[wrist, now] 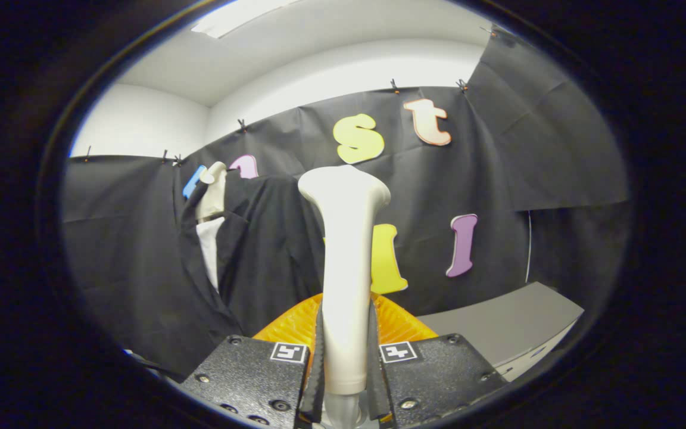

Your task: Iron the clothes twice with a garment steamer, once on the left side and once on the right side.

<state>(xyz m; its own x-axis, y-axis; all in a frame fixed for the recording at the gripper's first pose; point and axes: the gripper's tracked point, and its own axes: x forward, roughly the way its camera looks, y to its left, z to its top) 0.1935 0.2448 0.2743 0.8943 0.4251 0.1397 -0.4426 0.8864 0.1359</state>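
A white garment steamer (346, 262) stands upright between my fingers, its broad head topmost. My gripper (346, 357) is shut on the steamer's handle, both dark pads pressing its sides. Beyond the fingers and to the left hangs a black jacket (259, 250) on a pale mannequin form (212, 190), with a white strip of shirt (211, 250) showing at its open front. The steamer's head is apart from the jacket, to the right of it.
An orange ribbed piece (286, 325) sits just behind the fingers at the steamer's base. A grey tabletop (498, 328) extends to the right. Black cloth walls close the booth behind the jacket.
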